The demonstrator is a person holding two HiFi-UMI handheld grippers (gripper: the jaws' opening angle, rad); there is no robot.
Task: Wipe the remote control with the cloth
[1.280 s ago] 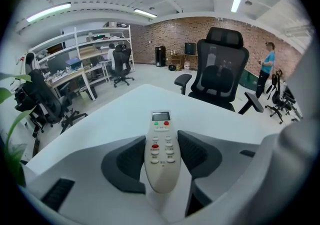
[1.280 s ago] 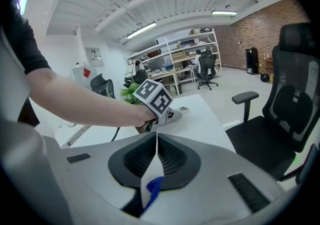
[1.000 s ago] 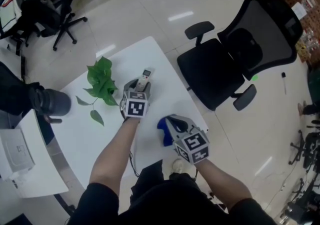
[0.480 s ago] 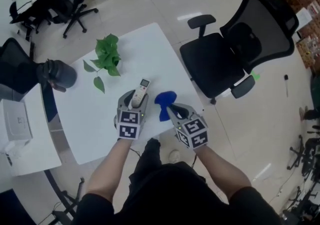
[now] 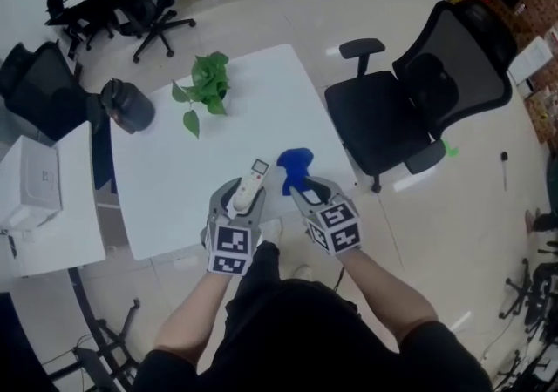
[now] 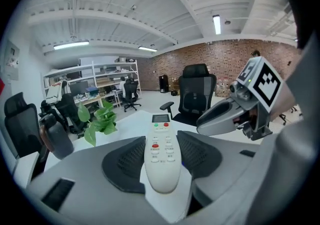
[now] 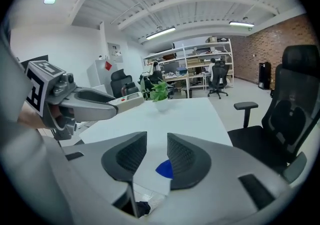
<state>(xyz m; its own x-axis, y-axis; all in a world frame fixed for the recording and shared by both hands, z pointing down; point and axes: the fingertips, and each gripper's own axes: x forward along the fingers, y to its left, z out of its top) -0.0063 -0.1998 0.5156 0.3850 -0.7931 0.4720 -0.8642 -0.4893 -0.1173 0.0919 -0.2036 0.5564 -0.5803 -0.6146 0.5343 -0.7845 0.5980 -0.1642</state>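
We keep left hand-held gripper (image 5: 242, 194) clenched on remote control (image 6: 160, 144). Right hand-held gripper (image 7: 150, 161) jaws opening; cloth (image 5: 296, 164), pinched before, now loose between them on bench (image 5: 253, 111).

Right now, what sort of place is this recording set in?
Most likely an open-plan office or lab workspace: black swivel chairs stand by a white table, loaded shelves line the far side, and one wall is bare brick.
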